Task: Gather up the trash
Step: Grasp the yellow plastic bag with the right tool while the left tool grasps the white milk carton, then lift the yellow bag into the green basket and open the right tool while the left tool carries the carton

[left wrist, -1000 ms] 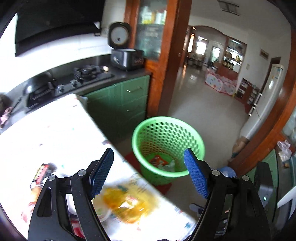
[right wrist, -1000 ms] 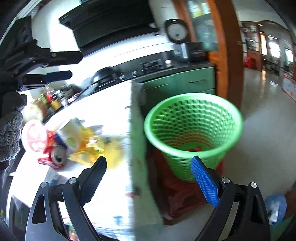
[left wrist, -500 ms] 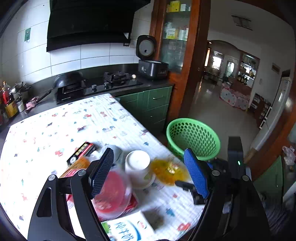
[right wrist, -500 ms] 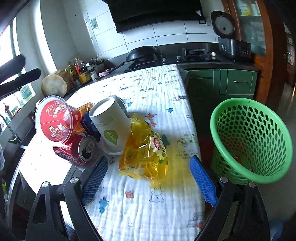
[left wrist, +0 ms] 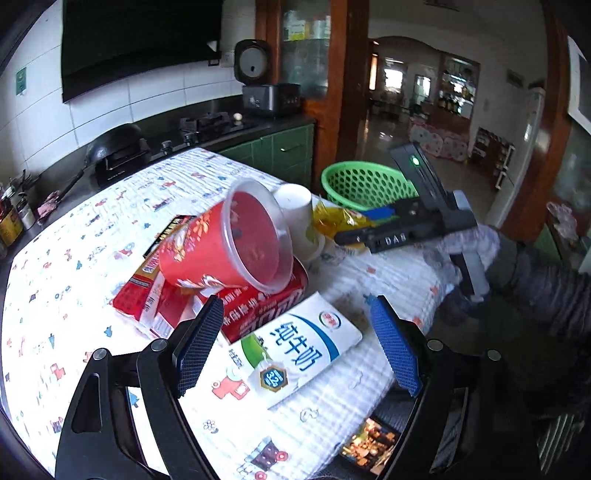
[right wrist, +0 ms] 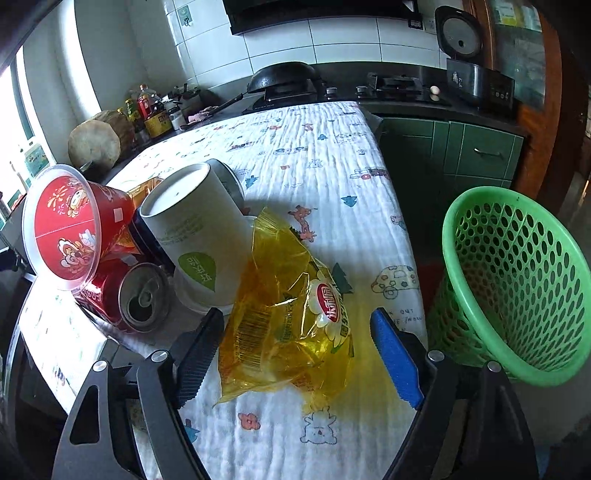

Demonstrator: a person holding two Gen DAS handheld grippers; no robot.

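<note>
The right tool [right wrist: 297,354], its jaws just closing yet not pressing, straddles a crinkled yellow plastic snack bag [right wrist: 291,314] on the cloth-covered worktop [right wrist: 314,155]. The left tool [left wrist: 295,347] gapes empty over a flattened white-and-blue milk carton [left wrist: 295,354]. A green perforated plastic basket [right wrist: 517,280] stands just beside the worktop's edge.

Far across the room, against white wall tiles [right wrist: 332,33]: a black gas hob [right wrist: 397,86] set in a dark countertop, with a black wok [right wrist: 284,79] left of it and an open black rice cooker [right wrist: 474,79] right of it. Below, green cabinet doors [right wrist: 480,151]. Far left, a cluster of sauce bottles [right wrist: 151,110] beside a round wooden chopping block [right wrist: 96,142]. Nearer, a white quilted tablecloth printed with small cartoon animals and cars [right wrist: 314,147].
</note>
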